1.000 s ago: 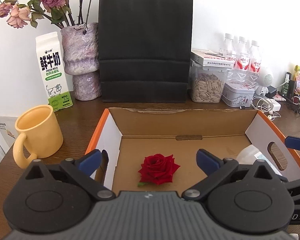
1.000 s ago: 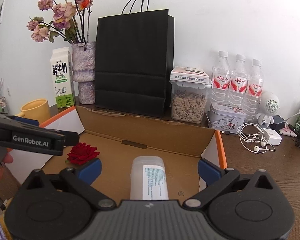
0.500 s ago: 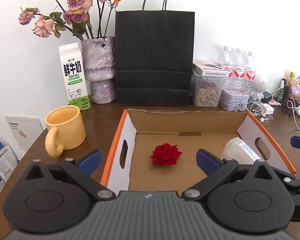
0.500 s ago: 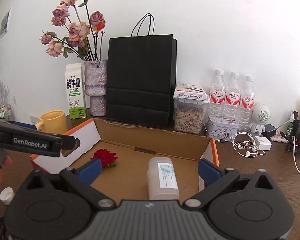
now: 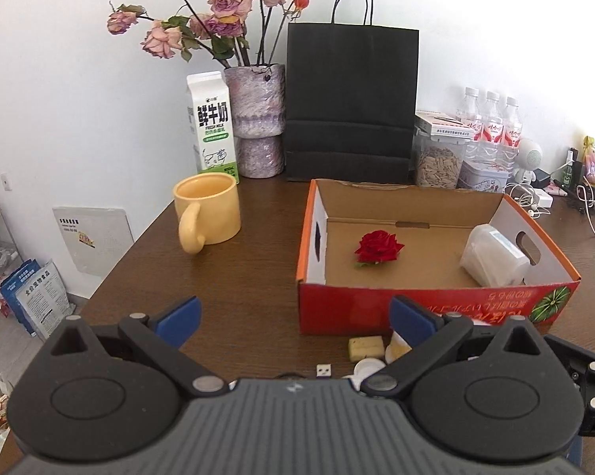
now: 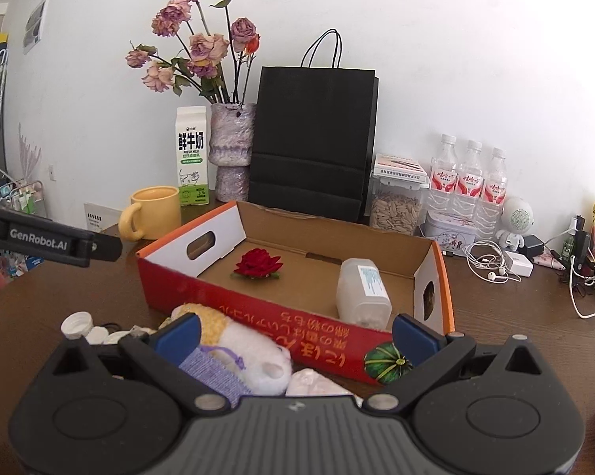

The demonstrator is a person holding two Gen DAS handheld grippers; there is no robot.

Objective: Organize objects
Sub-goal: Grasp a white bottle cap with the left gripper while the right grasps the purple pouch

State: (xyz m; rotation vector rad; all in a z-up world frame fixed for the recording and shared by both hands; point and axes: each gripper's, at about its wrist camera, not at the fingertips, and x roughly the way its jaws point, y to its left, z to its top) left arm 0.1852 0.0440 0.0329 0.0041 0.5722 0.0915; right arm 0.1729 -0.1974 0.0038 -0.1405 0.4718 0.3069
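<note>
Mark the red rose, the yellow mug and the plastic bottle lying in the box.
red rose [image 5: 379, 246], left wrist view, middle of the bloom
yellow mug [image 5: 214, 213], left wrist view, outer wall
plastic bottle [image 6: 361, 293], right wrist view, its side

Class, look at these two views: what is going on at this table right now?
A person is sorting small things into an orange cardboard box with hand-held tongs. The left tongs and right tongs are both open and hold nothing. In the box lie a red rose and a white plastic bottle on its side. Still outside, in front of the box, are a plush toy, bottle caps and other small bits.
</note>
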